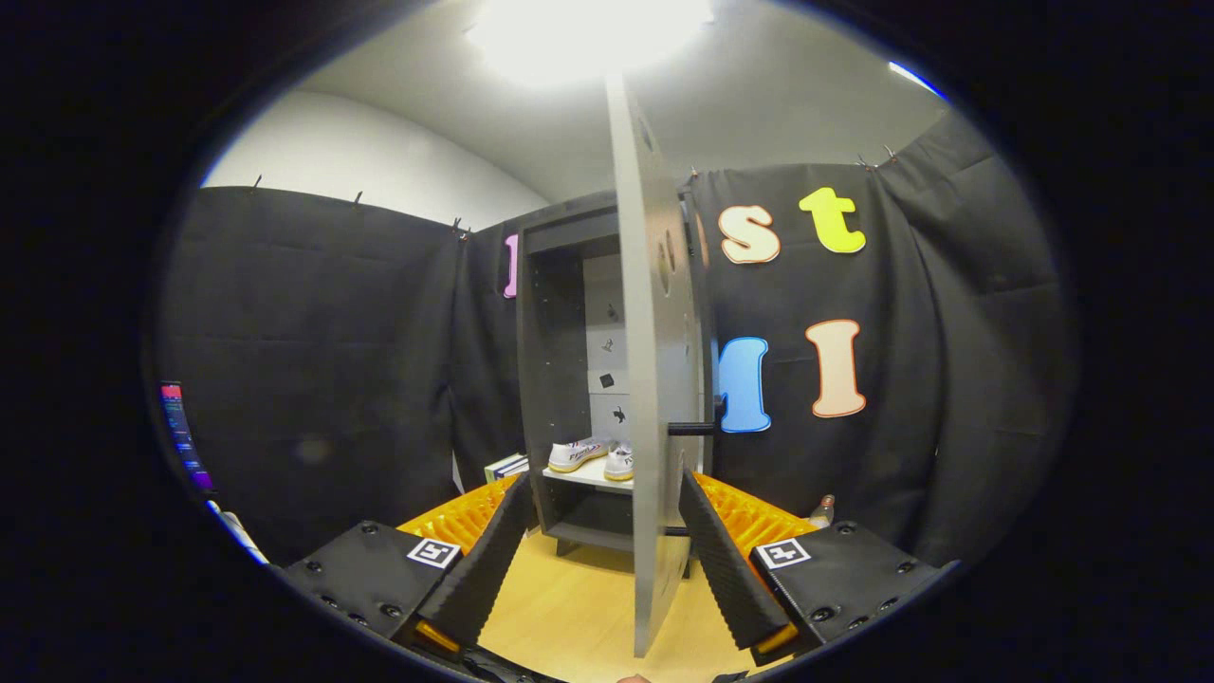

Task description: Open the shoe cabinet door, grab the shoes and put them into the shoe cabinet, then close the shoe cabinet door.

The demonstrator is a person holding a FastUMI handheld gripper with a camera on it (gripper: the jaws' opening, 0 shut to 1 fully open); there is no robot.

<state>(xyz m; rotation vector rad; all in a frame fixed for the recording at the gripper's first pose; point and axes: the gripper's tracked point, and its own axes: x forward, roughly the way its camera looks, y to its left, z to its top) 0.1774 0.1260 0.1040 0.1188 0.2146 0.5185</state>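
Gripper (602,560) fingers apart w/ edge of open cabinet door (654,379) between, shoes (593,457) at shelf (590,477) front edge inside cabinet (555,313).

Grey cabinet door (654,398) is standing open, edge-on at twelve o'clock; white shoes (593,455) are sitting paired on the dark cabinet's (550,360) shelf.

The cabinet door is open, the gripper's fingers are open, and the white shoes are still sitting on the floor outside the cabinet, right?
Not quite. The gripper view shows the white shoes already on a shelf inside the shoe cabinet, not on the floor. The rest holds: the door stands open, edge-on between the fingers, and the gripper is open.
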